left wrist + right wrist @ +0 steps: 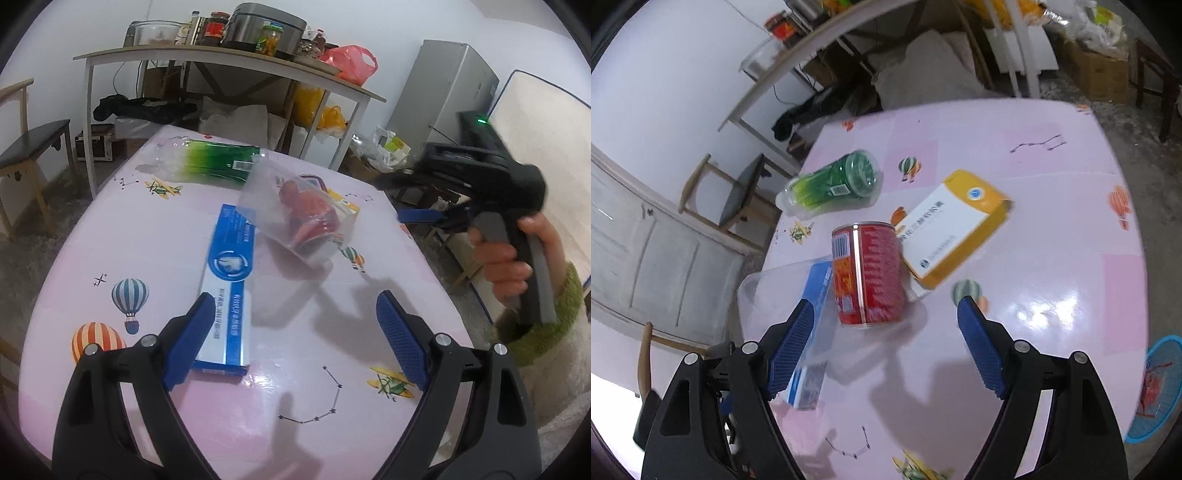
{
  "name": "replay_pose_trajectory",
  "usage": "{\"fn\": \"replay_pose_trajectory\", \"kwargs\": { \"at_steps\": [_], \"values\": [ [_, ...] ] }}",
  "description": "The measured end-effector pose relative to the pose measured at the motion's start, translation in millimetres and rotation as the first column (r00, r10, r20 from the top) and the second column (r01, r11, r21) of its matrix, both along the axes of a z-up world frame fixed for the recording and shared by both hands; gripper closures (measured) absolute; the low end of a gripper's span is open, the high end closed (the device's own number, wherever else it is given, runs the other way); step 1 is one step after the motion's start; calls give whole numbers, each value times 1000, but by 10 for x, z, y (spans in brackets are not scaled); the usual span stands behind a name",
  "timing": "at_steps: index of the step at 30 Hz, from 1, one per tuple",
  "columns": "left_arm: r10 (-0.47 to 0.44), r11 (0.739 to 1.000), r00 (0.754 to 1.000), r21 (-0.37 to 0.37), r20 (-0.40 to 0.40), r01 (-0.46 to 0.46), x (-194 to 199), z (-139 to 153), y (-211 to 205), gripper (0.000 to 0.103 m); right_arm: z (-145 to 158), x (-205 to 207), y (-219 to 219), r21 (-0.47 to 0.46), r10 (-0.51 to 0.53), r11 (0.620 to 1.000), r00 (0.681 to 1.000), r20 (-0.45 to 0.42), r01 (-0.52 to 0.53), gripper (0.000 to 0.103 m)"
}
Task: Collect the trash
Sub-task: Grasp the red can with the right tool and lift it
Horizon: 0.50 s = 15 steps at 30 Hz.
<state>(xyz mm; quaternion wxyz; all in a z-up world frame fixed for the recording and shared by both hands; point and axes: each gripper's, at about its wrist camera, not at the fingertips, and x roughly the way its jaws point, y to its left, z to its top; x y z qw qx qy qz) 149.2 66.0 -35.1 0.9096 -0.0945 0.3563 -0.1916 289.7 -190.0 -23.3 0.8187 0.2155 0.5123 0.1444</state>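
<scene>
A red can (pixel 866 273) stands on the pink table (pixel 1052 266), seen in the left wrist view (pixel 310 218) through a clear plastic cup (pixel 291 214). A blue and white box (pixel 229 291) lies flat beside it, also in the right wrist view (pixel 812 332). A yellow and white box (pixel 955 225) lies behind the can. A green plastic bottle (pixel 210 160) lies on its side at the far edge, also in the right wrist view (pixel 834 182). My left gripper (pixel 295 336) is open over the blue box's near end. My right gripper (pixel 882 347) is open just before the can.
A blue basket (pixel 1160 387) with something red in it sits off the table's right side. A cluttered shelf table (pixel 221 62) stands behind, with chairs (pixel 33 147) at the left and boxes and bags on the floor. The right hand-held gripper body (pixel 498 192) shows at right.
</scene>
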Motion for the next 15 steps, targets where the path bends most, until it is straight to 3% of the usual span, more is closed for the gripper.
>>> {"fn": "replay_pose_trajectory", "kwargs": {
  "at_steps": [8, 15],
  "values": [
    [15, 999, 1000, -33, -2, -15, 87, -52, 103, 18, -277, 562, 398, -53, 45, 997, 997, -66, -49, 25],
    [19, 999, 1000, -36, -13, -20, 146, -94, 131, 18, -451, 748, 607, -118, 70, 990, 993, -99, -82, 25]
  ]
}}
